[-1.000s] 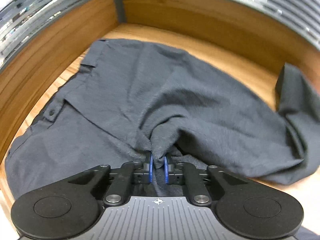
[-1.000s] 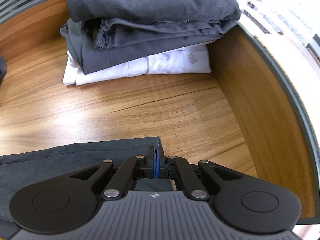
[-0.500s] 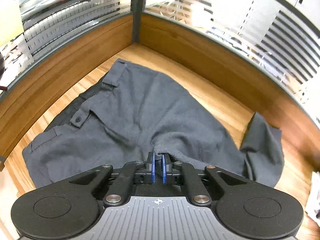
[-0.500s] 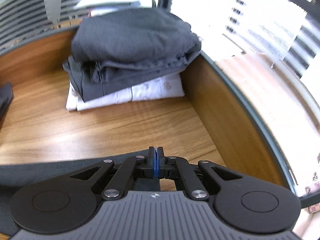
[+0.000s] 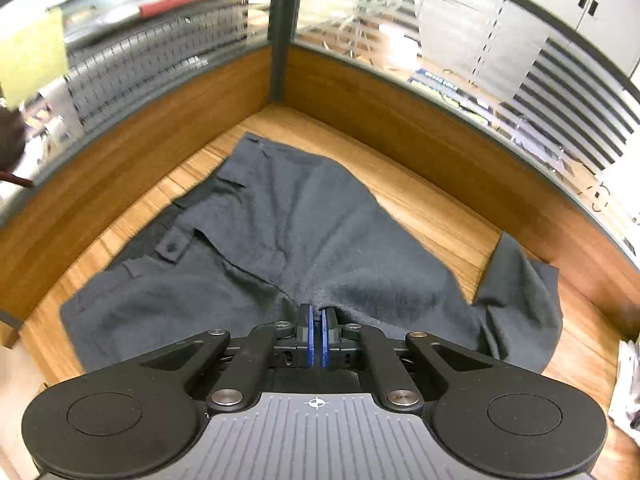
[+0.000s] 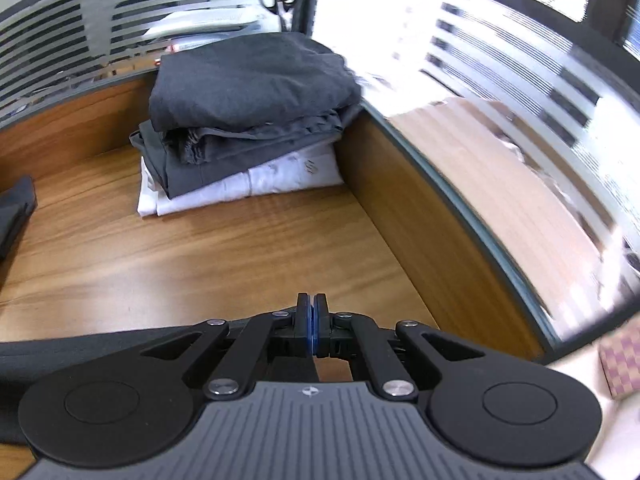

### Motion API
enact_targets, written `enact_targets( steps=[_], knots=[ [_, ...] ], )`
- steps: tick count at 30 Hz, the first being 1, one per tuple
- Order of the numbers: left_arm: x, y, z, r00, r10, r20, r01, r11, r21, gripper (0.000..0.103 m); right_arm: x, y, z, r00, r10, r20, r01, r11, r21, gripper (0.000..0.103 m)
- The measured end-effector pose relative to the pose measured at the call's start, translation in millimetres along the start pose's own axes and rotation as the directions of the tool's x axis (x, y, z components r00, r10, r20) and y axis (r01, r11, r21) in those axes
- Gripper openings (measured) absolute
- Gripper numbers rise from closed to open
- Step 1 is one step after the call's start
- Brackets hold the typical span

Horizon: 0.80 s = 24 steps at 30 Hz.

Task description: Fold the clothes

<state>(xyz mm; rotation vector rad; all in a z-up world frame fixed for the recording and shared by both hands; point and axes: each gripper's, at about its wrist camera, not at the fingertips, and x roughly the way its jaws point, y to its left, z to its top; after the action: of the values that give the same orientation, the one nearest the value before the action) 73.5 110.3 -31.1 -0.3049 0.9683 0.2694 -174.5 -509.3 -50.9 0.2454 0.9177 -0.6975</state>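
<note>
The left gripper (image 5: 317,330) has its jaws clamped on a pinch of the grey trousers (image 5: 288,240), which spread from there toward the upper left over the bench (image 5: 432,208), likely lifted to start a fold. The right gripper (image 6: 311,330) has its jaws together, seemingly on the trousers' edge at lower left. No containers show; a folded stack (image 6: 244,120) sits upper centre.

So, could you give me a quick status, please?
Left gripper shut on grey trousers. Right gripper shut on their edge. Folded stack ahead, clear.
</note>
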Motion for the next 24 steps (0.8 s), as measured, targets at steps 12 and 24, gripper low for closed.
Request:
enact_targets(
  steps=[12, 24],
  knots=[
    [41, -64, 27, 1.0, -0.017, -0.016, 0.019, 0.993, 0.117, 0.006, -3, -10, -6, 0.998, -0.045, -0.04, 0.044, 0.999, -0.017, 0.0],
    [56, -67, 32, 0.999, 0.006, -0.052, 0.0, 0.994, 0.107, 0.006, 69, -27, -80, 0.944, 0.036, -0.327, 0.043, 0.972, 0.23, 0.002]
  ],
)
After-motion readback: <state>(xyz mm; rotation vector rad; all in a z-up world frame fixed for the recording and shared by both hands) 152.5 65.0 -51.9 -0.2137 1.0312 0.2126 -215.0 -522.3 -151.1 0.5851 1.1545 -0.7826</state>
